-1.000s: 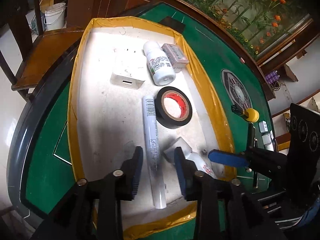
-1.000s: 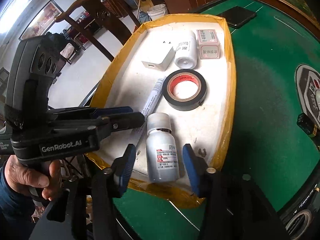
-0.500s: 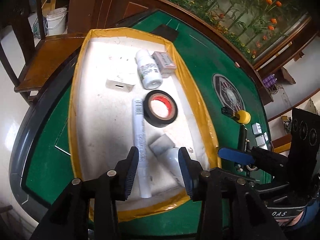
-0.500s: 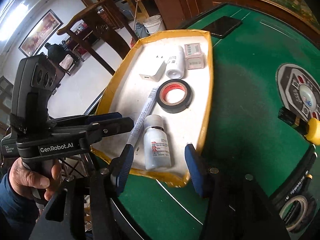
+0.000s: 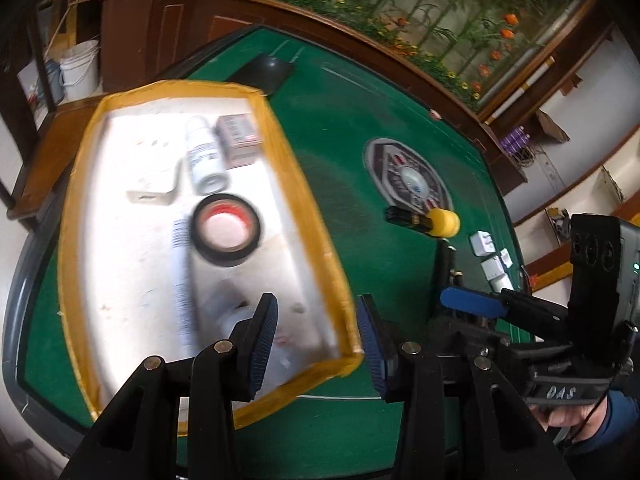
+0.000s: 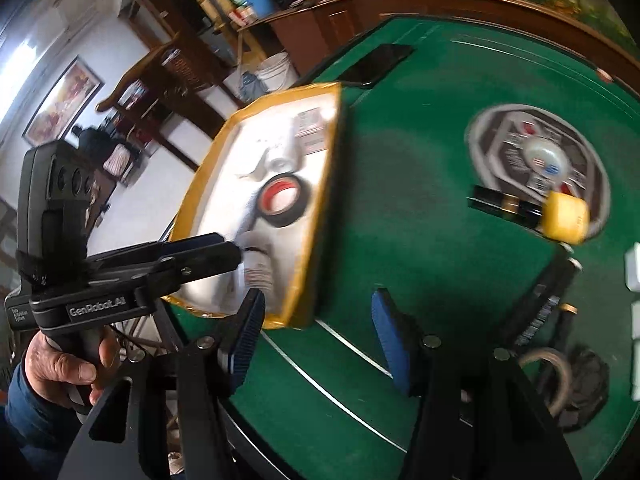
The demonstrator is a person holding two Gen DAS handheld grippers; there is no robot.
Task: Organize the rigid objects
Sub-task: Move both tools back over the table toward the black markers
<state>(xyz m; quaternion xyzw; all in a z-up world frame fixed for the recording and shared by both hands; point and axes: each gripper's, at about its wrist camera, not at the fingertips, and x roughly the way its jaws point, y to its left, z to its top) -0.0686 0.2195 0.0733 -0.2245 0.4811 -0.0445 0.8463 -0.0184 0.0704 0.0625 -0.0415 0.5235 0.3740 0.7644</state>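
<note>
Blue ribbed pads on both tools, black frames behind. Our left hand-held gripper [image 5: 316, 340] stands spread with nothing between its fingers, over the near corner of the tray [image 5: 316, 216]. Our right hand-held gripper [image 6: 316, 334] is also empty, its jaws opening, over bare green felt of the tabletop [image 6: 400, 208] just beside the tray.

We judge one placing finished and the next pick not yet begun. Already in the tray: black tape roll [image 5: 226, 229] with red core, white pen [image 5: 181, 276], two white bottles, one far [image 5: 203, 156] and one near [image 5: 240, 320], a small box [image 5: 239, 141], a white adapter [image 5: 154, 196].

Loose on the felt to our right: yellow-capped black tool [image 6: 532, 210], white plugs [image 5: 490, 254], a dark pen-like stick [image 6: 540, 304]. Next move, we think, calls for a reach that way and a pinch across a narrow hard body.

Tray is white and matte inside with a yellow taped rim; views are blurred
</note>
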